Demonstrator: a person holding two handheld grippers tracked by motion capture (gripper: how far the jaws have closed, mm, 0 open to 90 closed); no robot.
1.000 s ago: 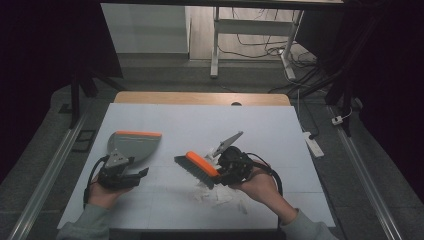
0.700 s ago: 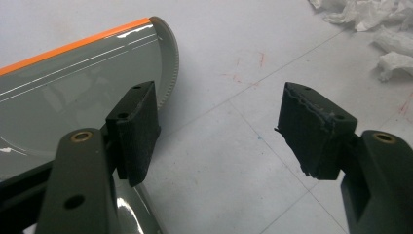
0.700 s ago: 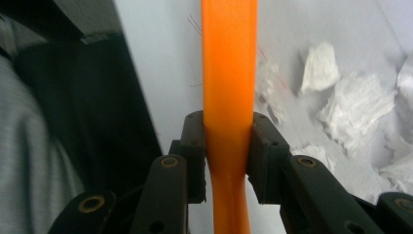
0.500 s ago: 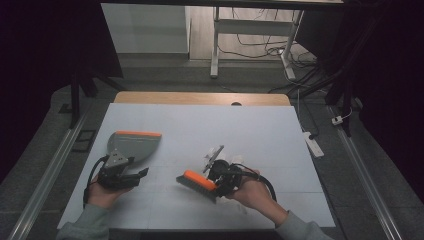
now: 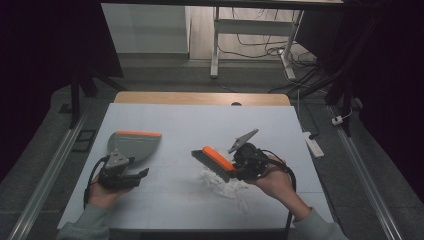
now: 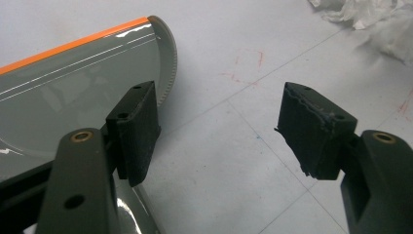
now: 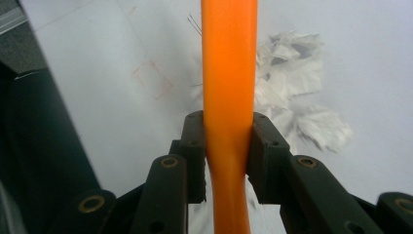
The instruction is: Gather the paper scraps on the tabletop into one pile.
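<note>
A brush (image 5: 212,160) with an orange back and dark bristles hangs tilted over the middle of the white table (image 5: 200,125), and my right gripper (image 5: 239,162) is shut on its orange handle (image 7: 229,73). White paper scraps (image 5: 223,185) lie under and just in front of the bristles; in the right gripper view the scraps (image 7: 292,92) sit right of the handle. A grey dustpan (image 5: 134,145) with an orange lip rests at the left. My left gripper (image 5: 142,174) is open by its near end; the left jaw stands over the dustpan (image 6: 73,83), with nothing between the jaws. Scraps (image 6: 370,14) show far off at top right.
The table's wooden far edge (image 5: 200,97) carries a small dark dot. A white power strip (image 5: 312,142) lies on the floor to the right. Metal rails (image 5: 50,170) run along both sides of the table. Bare table surface lies between dustpan and brush.
My right gripper dipped the brush toward the front edge and left, then drew it back up and right. The scraps have shifted slightly. The left gripper and dustpan have not moved.
</note>
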